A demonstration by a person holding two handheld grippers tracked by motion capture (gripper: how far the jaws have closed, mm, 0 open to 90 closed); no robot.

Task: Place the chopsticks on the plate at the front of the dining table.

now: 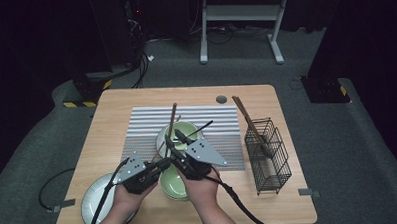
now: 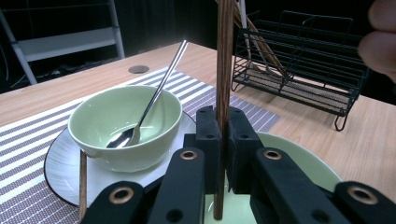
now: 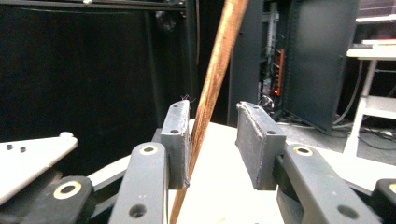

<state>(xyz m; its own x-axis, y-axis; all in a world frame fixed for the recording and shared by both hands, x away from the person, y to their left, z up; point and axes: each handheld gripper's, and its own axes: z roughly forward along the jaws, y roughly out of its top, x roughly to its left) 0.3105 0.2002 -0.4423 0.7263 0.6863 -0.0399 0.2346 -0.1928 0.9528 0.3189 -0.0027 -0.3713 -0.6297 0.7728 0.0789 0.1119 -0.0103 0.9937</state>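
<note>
Chopstick passed between 2 grippers above the green bowls

The left gripper (image 2: 223, 135) has its jaws fully shut on 1 wooden chopstick (image 2: 224, 70), which stands upright between its pads, so the stick is steady while the other tool works. The right gripper (image 3: 214, 140) is partly open: the same chopstick (image 3: 215, 79) leans against 1 pad and the other pad stands apart, so I judge that it does not press. Just beyond the left gripper sits a green bowl (image 2: 100, 140) with a metal spoon (image 2: 154, 100) inside, on a white plate (image 2: 60, 163). Further to the right of both grippers waits the black wire rack (image 1: 268, 154), which already holds other chopsticks (image 1: 247, 119), probably the destination.
</note>
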